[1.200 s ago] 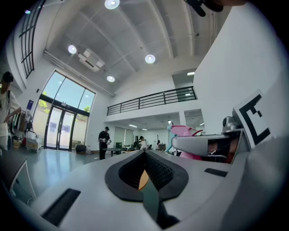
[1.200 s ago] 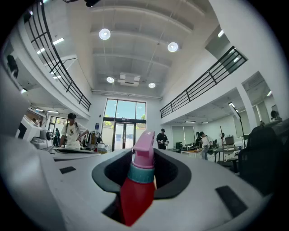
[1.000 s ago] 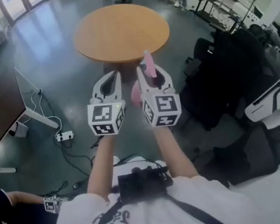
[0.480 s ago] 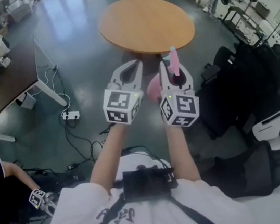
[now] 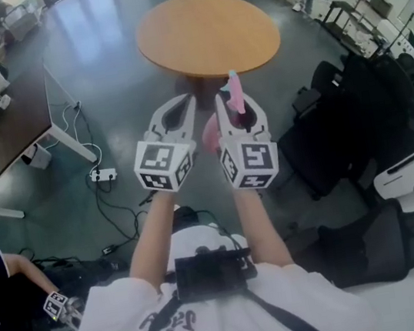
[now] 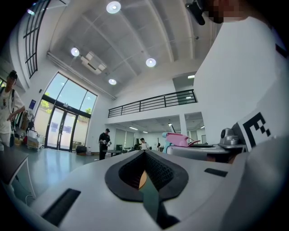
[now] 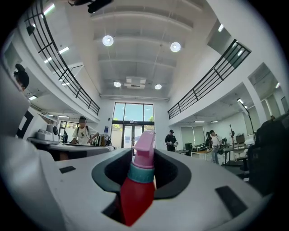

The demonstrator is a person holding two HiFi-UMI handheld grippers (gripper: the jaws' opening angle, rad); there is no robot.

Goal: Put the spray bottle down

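Observation:
A spray bottle with a red body (image 7: 137, 191), a teal collar and a pink head (image 5: 236, 91) stands upright between the jaws of my right gripper (image 5: 238, 100), which is shut on it. In the right gripper view the bottle fills the gap of that gripper (image 7: 143, 155). My left gripper (image 5: 184, 102) hovers just left of it at the same height, shut and empty; its tips (image 6: 144, 151) meet. From the left gripper view the bottle's pink head (image 6: 179, 139) shows to the right. Both are held in the air short of a round wooden table (image 5: 205, 32).
A dark desk (image 5: 1, 146) stands at the left, with a power strip and cables (image 5: 103, 175) on the floor beside it. Black chairs and bags (image 5: 341, 124) crowd the right. A person (image 5: 4, 310) is low at the left; others stand far off.
The head view has swung a little, so the table sits differently in the picture. Both grippers keep their places side by side, the right one still closed on the bottle.

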